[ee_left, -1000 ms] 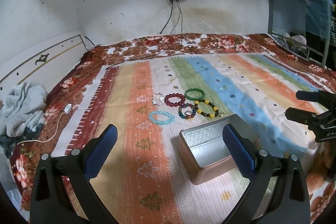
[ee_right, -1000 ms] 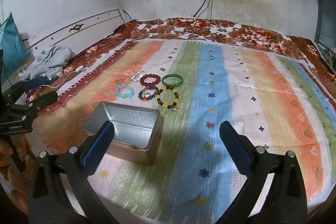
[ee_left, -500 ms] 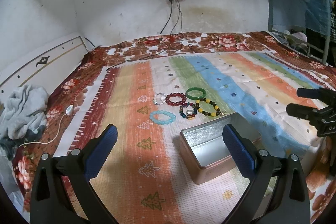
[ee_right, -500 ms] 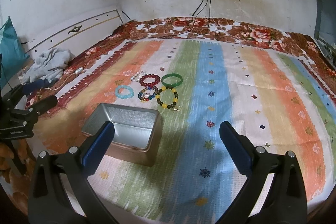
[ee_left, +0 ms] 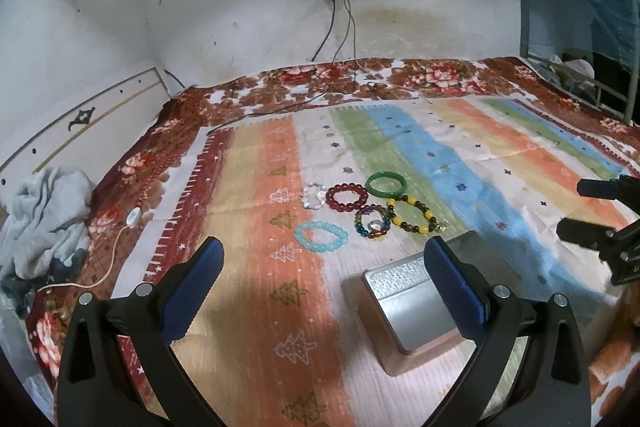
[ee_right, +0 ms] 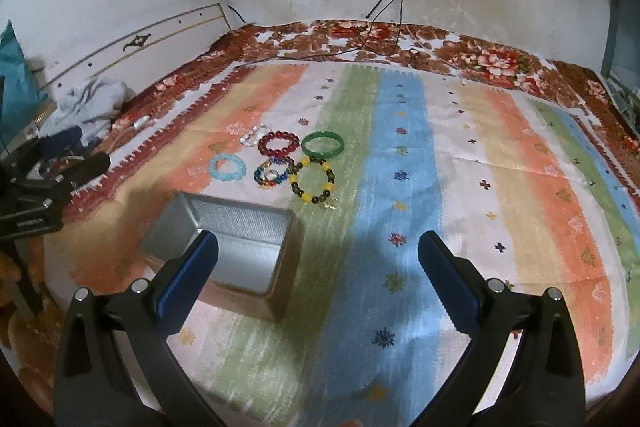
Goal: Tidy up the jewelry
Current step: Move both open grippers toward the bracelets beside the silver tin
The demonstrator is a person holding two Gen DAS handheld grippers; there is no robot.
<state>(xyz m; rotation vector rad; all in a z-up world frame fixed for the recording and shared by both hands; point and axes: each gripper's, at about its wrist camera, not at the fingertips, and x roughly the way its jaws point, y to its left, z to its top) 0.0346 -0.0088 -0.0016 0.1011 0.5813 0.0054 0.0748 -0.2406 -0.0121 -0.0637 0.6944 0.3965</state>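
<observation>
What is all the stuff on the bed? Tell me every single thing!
Green smooth bangle: one, green, farthest right of the back row.
Dark red bead bracelet: one, red, left of the bangle.
White bead bracelet: one, white, left of the red one.
Light blue bead bracelet: one, pale blue, nearest left.
Multicoloured bead bracelet: one, mixed colours, middle.
Yellow and dark bead bracelet: one, right.
Open metal tin: one, silver, in front of the bracelets.
Striped blanket: one, many colours, under everything.
Grey cloth: one, left edge.
Left tongs: open.
Right tongs: open.
</observation>
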